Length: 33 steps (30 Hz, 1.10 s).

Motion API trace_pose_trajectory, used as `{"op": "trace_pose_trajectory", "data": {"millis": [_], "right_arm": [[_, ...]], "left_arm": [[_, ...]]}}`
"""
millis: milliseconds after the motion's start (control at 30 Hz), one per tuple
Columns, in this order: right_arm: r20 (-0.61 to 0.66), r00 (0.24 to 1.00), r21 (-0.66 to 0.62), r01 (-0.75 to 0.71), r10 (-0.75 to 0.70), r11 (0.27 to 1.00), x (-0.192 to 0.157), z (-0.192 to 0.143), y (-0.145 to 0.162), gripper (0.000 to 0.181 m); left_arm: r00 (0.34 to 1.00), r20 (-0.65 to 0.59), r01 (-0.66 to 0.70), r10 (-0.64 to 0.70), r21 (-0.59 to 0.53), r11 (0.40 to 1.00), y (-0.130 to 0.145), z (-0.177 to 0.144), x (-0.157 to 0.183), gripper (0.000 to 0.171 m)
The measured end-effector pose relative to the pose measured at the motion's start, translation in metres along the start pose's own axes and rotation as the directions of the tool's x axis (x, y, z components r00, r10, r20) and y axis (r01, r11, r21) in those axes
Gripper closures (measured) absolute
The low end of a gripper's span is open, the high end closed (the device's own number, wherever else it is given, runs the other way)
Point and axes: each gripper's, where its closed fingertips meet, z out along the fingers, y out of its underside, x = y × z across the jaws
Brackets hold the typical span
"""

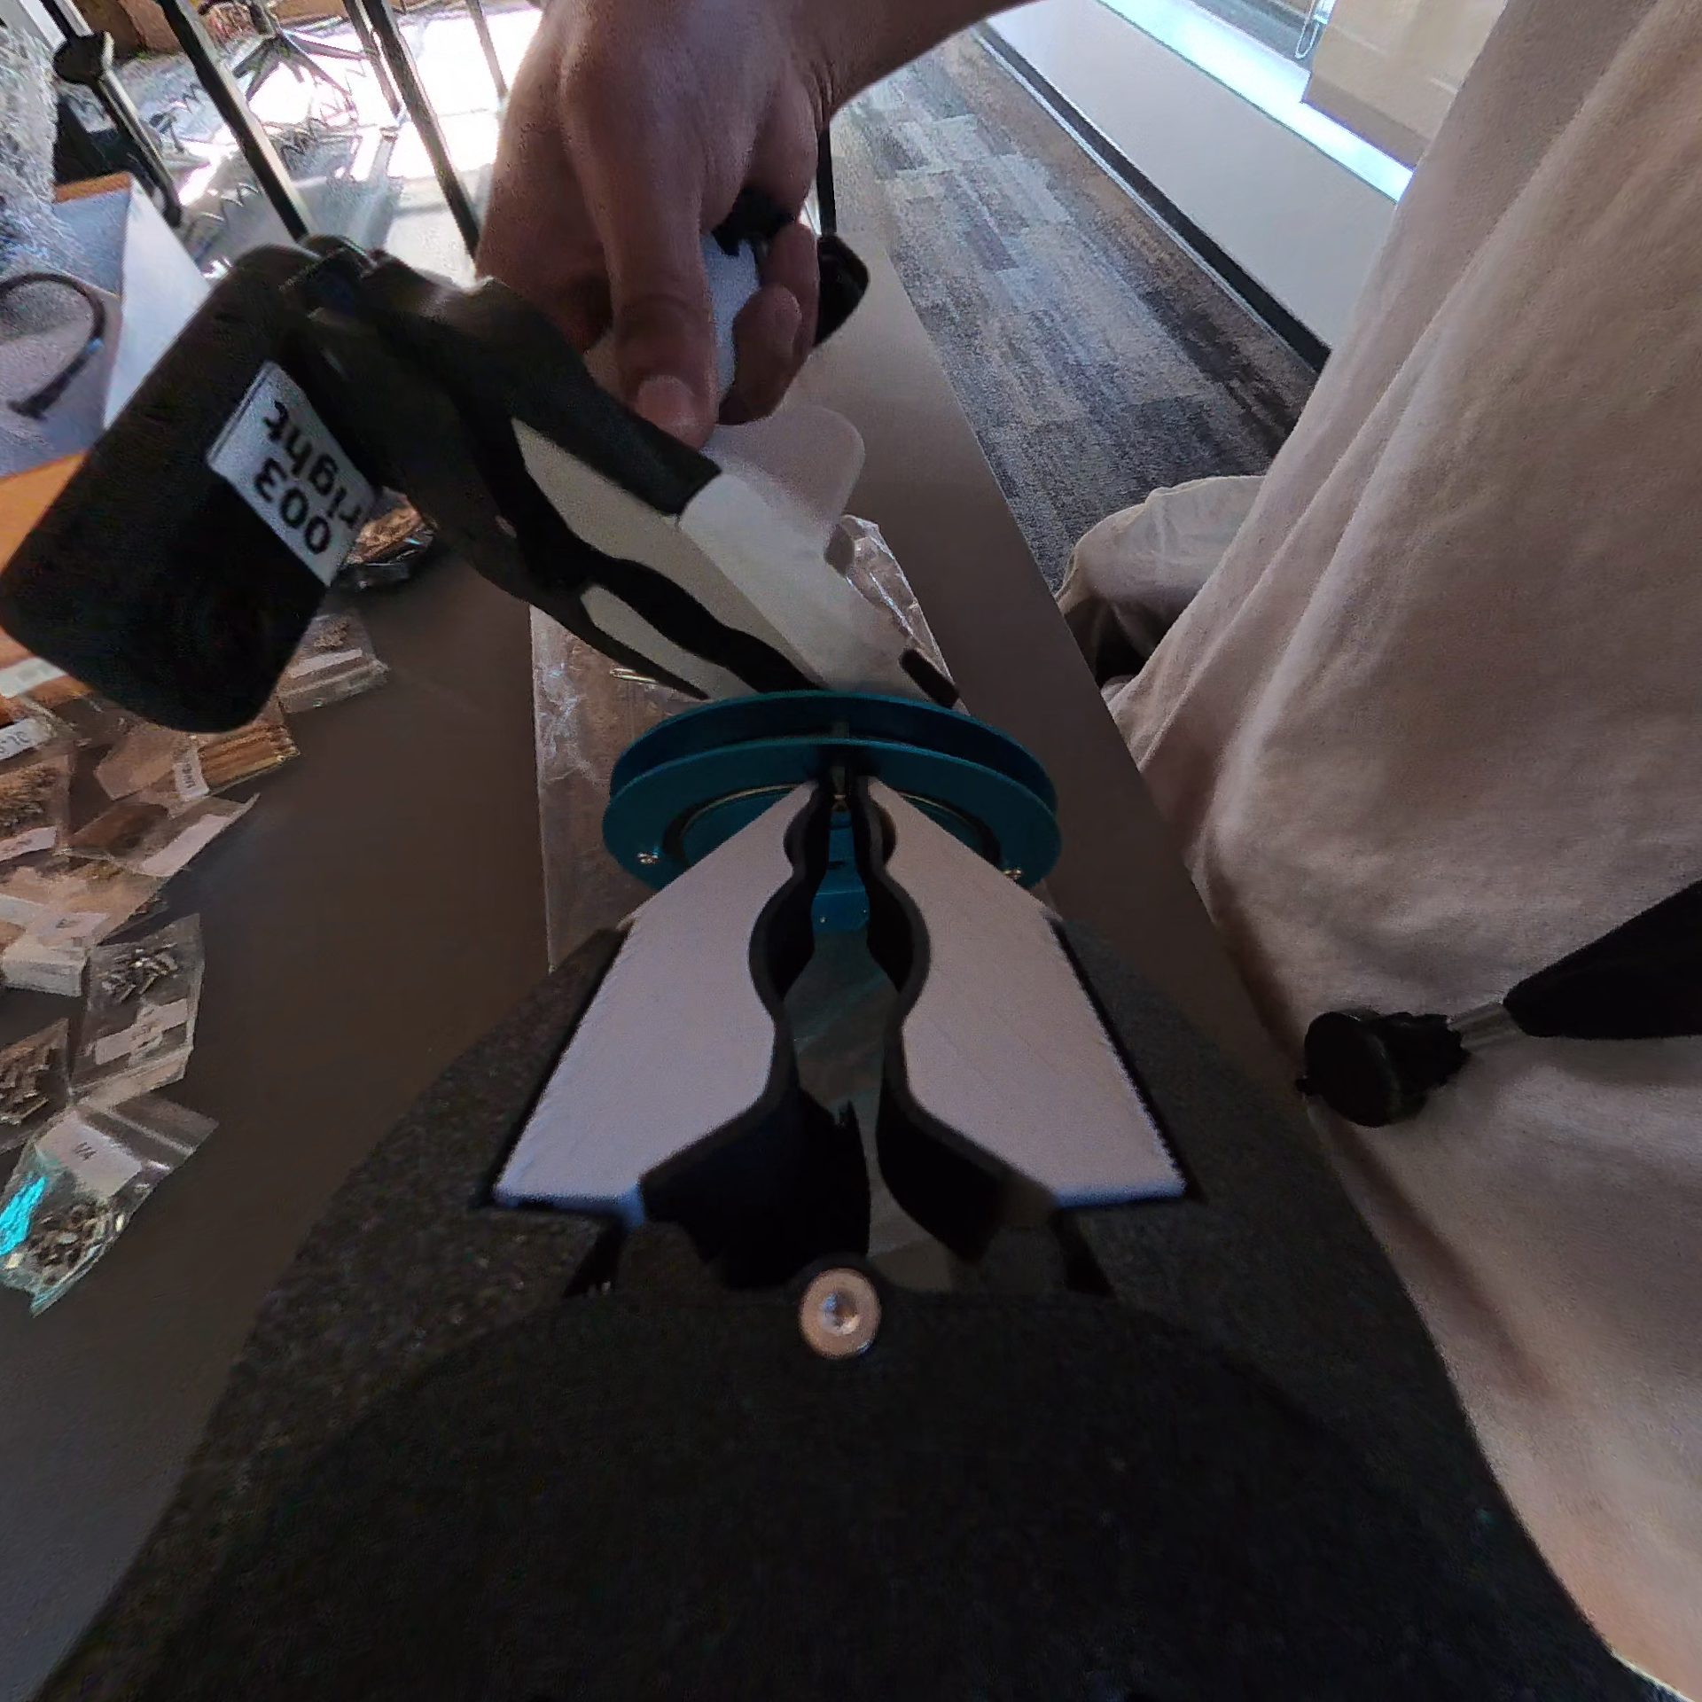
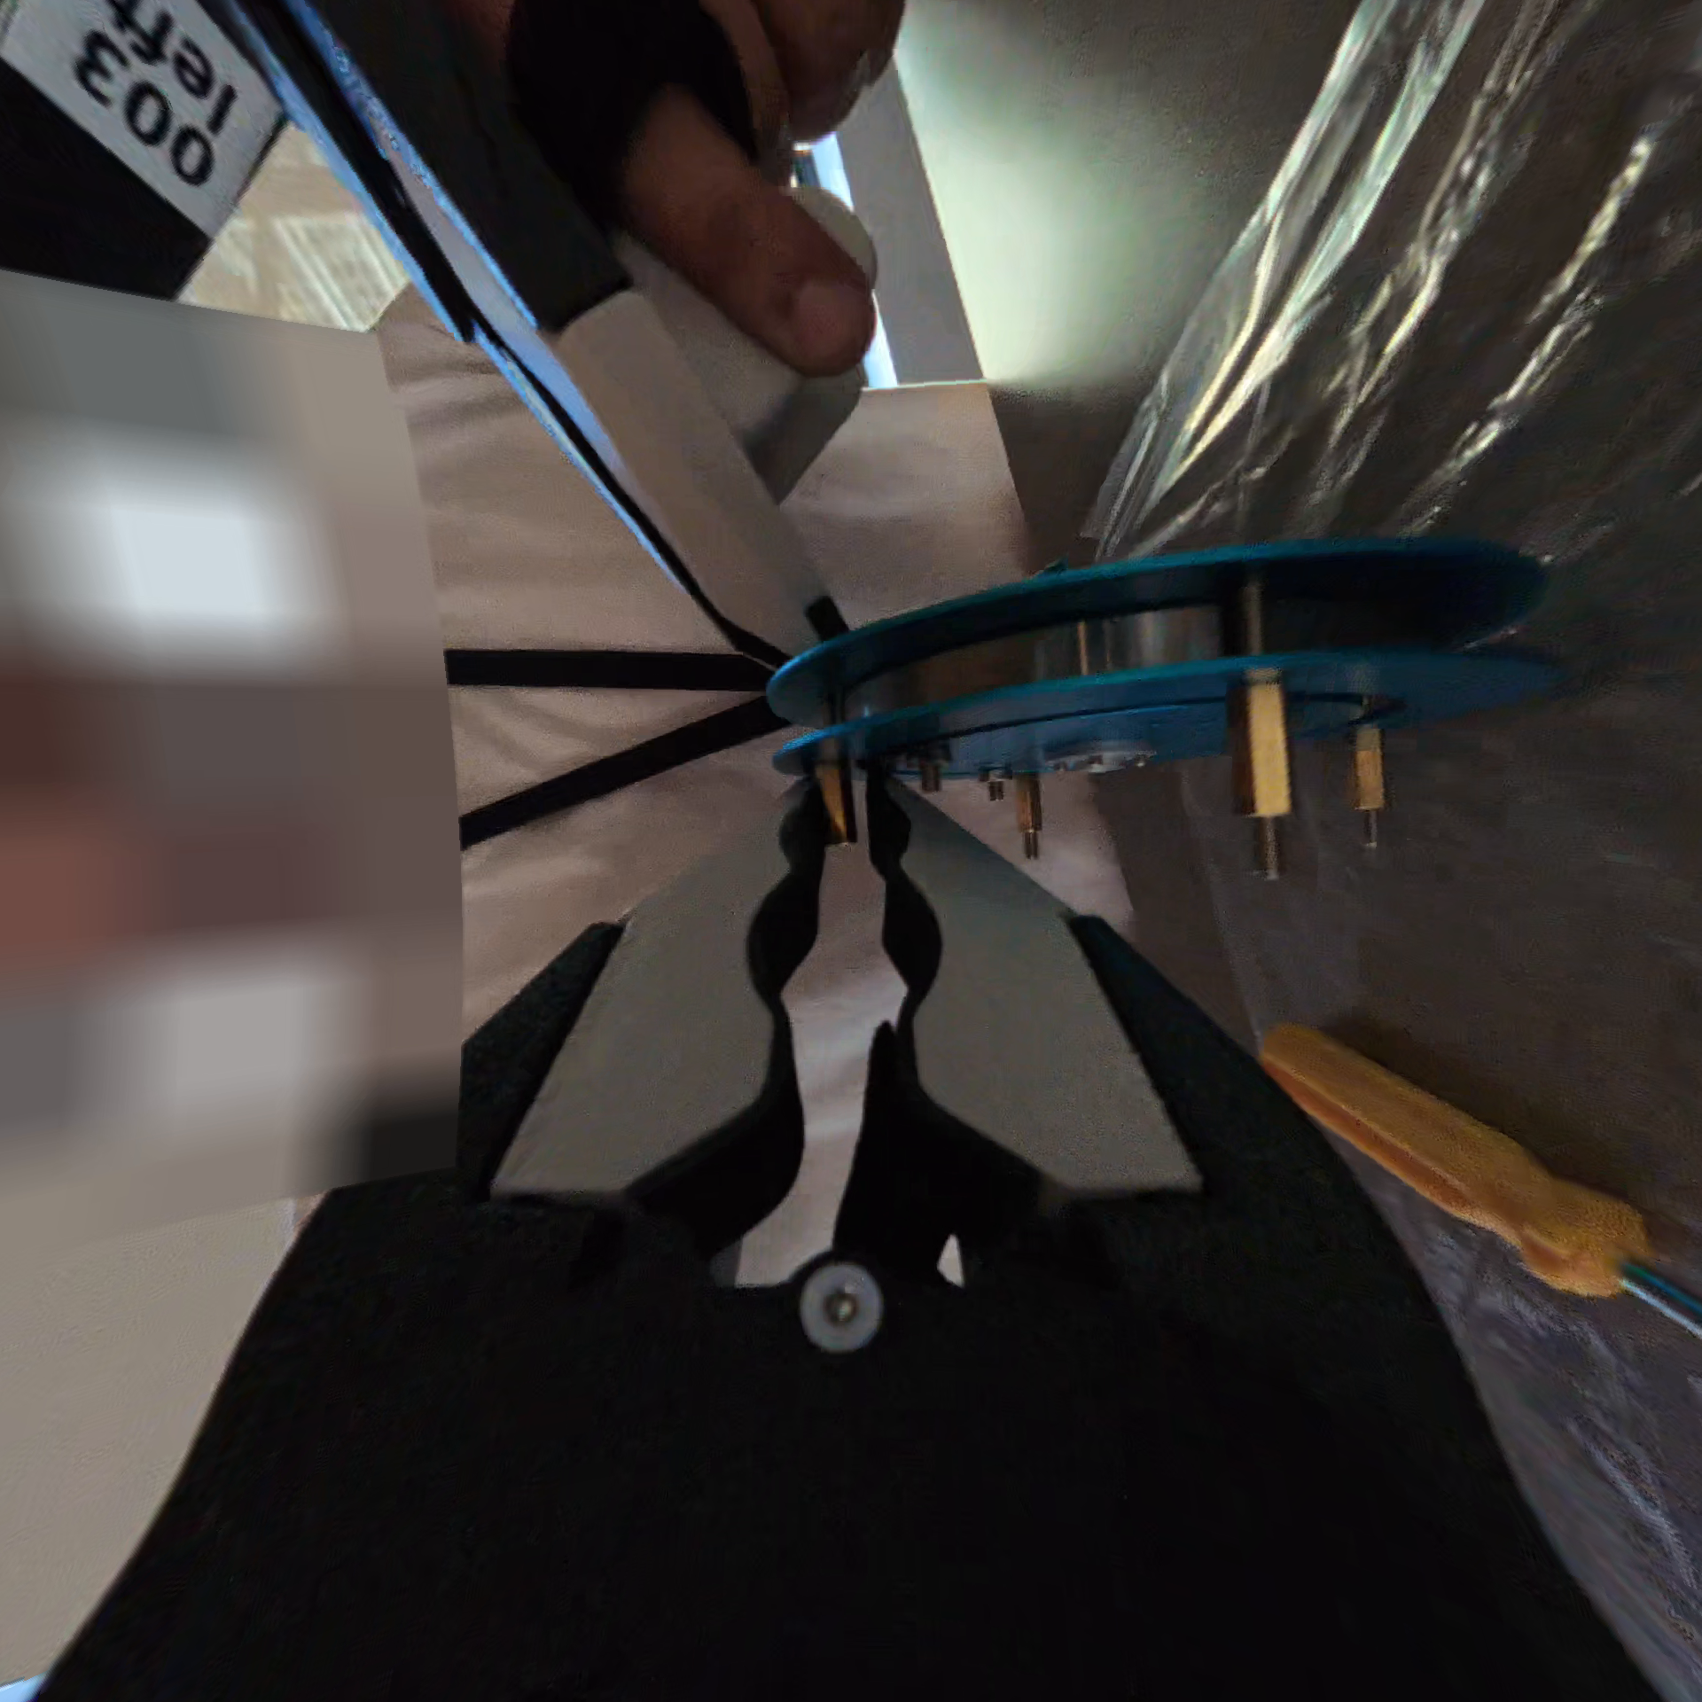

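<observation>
This looks like an office used as a small assembly workshop. On the left of the brown tabletop lie many small clear bags of screws and metal parts, and beyond its far edge there is grey patterned carpet with black metal stands far left.

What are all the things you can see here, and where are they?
Disc assembly: one, two stacked teal discs on brass standoffs, held between both tools.
Brass standoff: one, gold, pinched in the right tool's tips.
Small parts bags: many, clear, on the table's left.
Plastic sheet: one, clear and crinkled, beneath the discs.
Orange handle: one, lying on the sheet.
Table: one, brown.
Left tool: black and white, shut on the assembly.
Right tool: same colours, shut.
</observation>
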Motion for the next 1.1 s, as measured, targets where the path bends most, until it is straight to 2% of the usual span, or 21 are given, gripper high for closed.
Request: {"op": "trace_pose_trajectory", "data": {"millis": [67,100,167,233,267,300,333,400,433,467,533,600,667,733,800,833,900,933,967,1067,1100], "right_arm": [[-0.174,0.963,-0.037,0.203,-0.206,0.978,0.005,0.001,0.001,0.177],[-0.317,0.886,-0.094,0.324,-0.337,0.941,0.009,-0.002,0.0,0.177],[-0.548,0.646,-0.242,0.486,-0.531,0.84,0.016,-0.011,-0.006,0.178],[-0.643,0.412,-0.388,0.552,-0.646,0.738,0.021,-0.015,-0.01,0.178],[-0.647,0.345,-0.442,0.556,-0.68,0.703,0.022,-0.016,-0.01,0.177],[-0.639,0.346,-0.458,0.548,-0.688,0.7,0.023,-0.015,-0.007,0.178],[-0.614,0.433,-0.424,0.524,-0.66,0.739,0.022,-0.013,-0.002,0.178],[-0.462,0.766,-0.219,0.391,-0.448,0.894,0.016,-0.007,0.006,0.179],[-0.298,0.919,-0.092,0.242,-0.258,0.966,0.01,-0.006,0.007,0.18],[-0.118,0.988,-0.008,0.104,-0.104,0.995,0.005,-0.006,0.007,0.178],[0.06,0.997,0.048,0.047,-0.05,0.998,0.002,-0.011,0.007,0.176],[-0.049,0.979,0.028,0.197,-0.196,0.98,0.005,-0.009,0.012,0.177],[-0.331,0.852,-0.032,0.419,-0.406,0.907,0.018,-0.016,0.008,0.168],[-0.54,0.631,-0.14,0.585,-0.557,0.799,0.023,-0.026,0.001,0.171],[-0.638,0.407,-0.275,0.673,-0.654,0.687,0.024,-0.031,0.0,0.178],[-0.648,0.335,-0.337,0.679,-0.684,0.652,0.026,-0.031,0.002,0.178],[-0.631,0.265,-0.42,0.673,-0.729,0.609,0.029,-0.032,0.008,0.178],[-0.608,0.298,-0.424,0.661,-0.736,0.618,0.03,-0.031,0.013,0.179],[-0.561,0.394,-0.397,0.644,-0.728,0.654,0.03,-0.029,0.019,0.18],[-0.232,0.829,-0.187,0.475,-0.508,0.86,0.024,-0.02,0.04,0.179],[-0.078,0.919,-0.127,0.376,-0.387,0.918,0.02,-0.02,0.042,0.178]], "left_arm": [[1.0,-0.003,-0.002,0.002,-0.002,1.0,0.0,0.0,0.001,0.168],[1.0,-0.002,0.004,-0.004,0.001,1.0,0.0,0.0,0.0,0.168],[1.0,0.003,0.012,-0.012,0.001,1.0,0.001,0.0,-0.002,0.168],[1.0,0.005,0.015,-0.015,-0.003,1.0,0.001,0.0,-0.003,0.168],[1.0,0.002,0.012,-0.012,-0.004,1.0,0.001,0.0,-0.002,0.169],[1.0,-0.006,0.009,-0.009,-0.004,1.0,0.0,0.001,0.0,0.168],[1.0,-0.014,0.003,-0.003,-0.004,1.0,-0.001,0.003,0.003,0.168],[1.0,-0.004,-0.027,0.027,-0.016,1.0,-0.004,0.007,0.005,0.168],[0.999,0.008,-0.036,0.036,-0.026,0.999,-0.004,0.008,0.003,0.169],[0.999,0.016,-0.033,0.033,-0.031,0.999,-0.005,0.009,0.0,0.169],[1.0,0.024,-0.006,0.006,-0.028,1.0,-0.006,0.01,-0.006,0.168],[1.0,-0.004,0.006,-0.006,-0.043,0.999,-0.008,0.013,-0.003,0.167],[1.0,-0.007,0.001,-0.002,-0.079,0.997,-0.008,0.015,-0.004,0.168],[1.0,-0.003,0.018,-0.019,-0.116,0.993,-0.008,0.016,-0.008,0.168],[0.999,-0.01,0.046,-0.048,-0.147,0.988,-0.009,0.018,-0.01,0.167],[0.998,-0.026,0.061,-0.066,-0.162,0.985,-0.01,0.019,-0.008,0.168],[0.992,-0.059,0.099,-0.112,-0.188,0.977,-0.013,0.024,-0.003,0.168],[0.987,-0.077,0.121,-0.139,-0.2,0.972,-0.015,0.027,-0.001,0.168],[0.983,-0.097,0.131,-0.154,-0.211,0.969,-0.016,0.031,0.002,0.168],[0.976,-0.127,0.141,-0.176,-0.246,0.959,-0.02,0.041,0.009,0.169],[0.976,-0.122,0.145,-0.181,-0.255,0.956,-0.02,0.043,0.008,0.168]]}}
